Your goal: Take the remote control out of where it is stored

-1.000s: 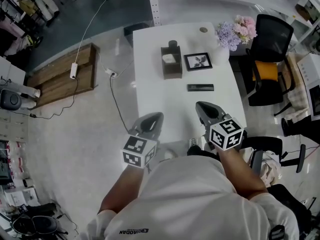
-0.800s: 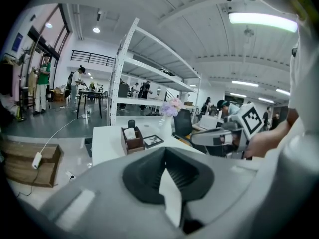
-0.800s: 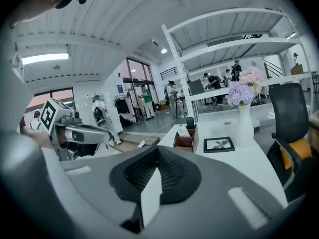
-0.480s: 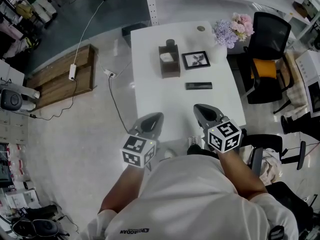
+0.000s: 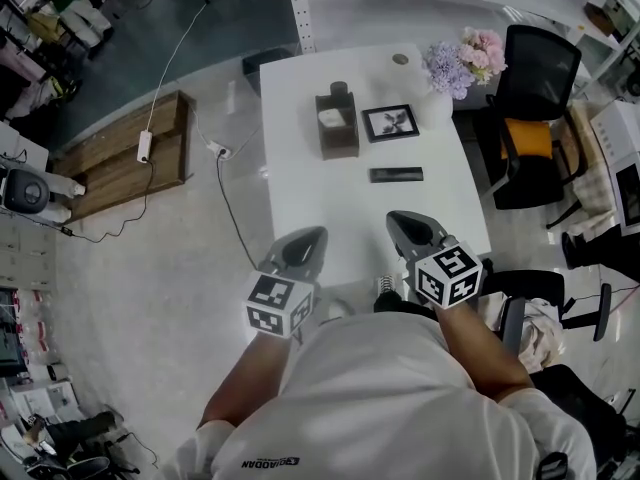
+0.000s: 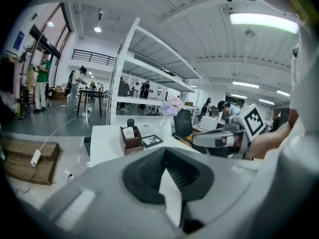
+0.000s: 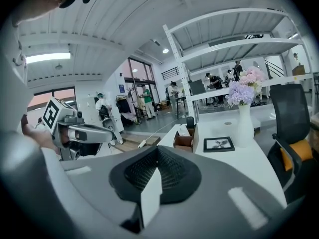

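Head view: remote control (image 5: 396, 175) is slim, black.

The remote control (image 5: 396, 175) is black, the table (image 5: 300, 198) white (flowers (image 5: 460, 58) lilac, pink).

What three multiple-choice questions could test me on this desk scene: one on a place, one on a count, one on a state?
1. Where is the slim black remote control?
A) inside a box
B) lying flat on the white table
C) on a chair

2. How many things like the black-framed picture are on the table?
A) one
B) two
C) three

3. How are the jaws of the right gripper?
A) wide apart
B) clamped on the remote
C) closed together, empty

Answers: 1 B, it lies bare on the tabletop, on the person's side of the picture. 2 A, only one frame shows. 3 C, the right gripper view shows the jaws meeting with nothing between them.
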`<state>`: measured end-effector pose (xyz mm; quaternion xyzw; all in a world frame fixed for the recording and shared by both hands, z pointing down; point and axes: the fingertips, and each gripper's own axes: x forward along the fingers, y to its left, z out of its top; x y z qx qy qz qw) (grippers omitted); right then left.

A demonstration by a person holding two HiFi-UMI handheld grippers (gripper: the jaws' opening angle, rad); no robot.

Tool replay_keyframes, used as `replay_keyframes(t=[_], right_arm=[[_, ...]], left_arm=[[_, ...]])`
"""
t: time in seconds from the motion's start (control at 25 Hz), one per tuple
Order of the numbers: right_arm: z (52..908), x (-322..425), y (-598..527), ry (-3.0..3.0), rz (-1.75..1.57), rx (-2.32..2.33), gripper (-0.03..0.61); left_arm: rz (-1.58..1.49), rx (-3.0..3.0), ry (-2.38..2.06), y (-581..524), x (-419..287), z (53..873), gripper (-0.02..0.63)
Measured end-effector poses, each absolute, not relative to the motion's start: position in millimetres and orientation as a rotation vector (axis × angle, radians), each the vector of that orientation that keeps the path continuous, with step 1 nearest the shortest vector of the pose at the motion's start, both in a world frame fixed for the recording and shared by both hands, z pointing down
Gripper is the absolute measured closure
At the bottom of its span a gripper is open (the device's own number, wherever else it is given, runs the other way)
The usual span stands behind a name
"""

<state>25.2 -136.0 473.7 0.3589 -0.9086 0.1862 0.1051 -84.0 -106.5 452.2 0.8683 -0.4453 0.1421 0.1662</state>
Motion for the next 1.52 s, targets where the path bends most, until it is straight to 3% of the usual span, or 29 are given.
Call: replay_keyframes(t=[0.48, 1.08, 1.52], right_arm=[[483.9, 12.3, -166.3, -2.656, 0.521, 0.990, 0.574], [496.9, -25.8, -273.5, -2.506, 0.051, 0.860, 0.572], [525.2, -53.6, -343.3, -2.398, -0.068, 0.757, 0.533]], left_arm=[[0.409, 2.429, -1.297, -128.0, -92.3, 459.9, 0.611], [0.510, 2.318, -1.372, -152.5, -116.6, 481.2, 0.611], [0.522, 2.238, -1.428, -165.5, -127.6, 491.9, 0.611]])
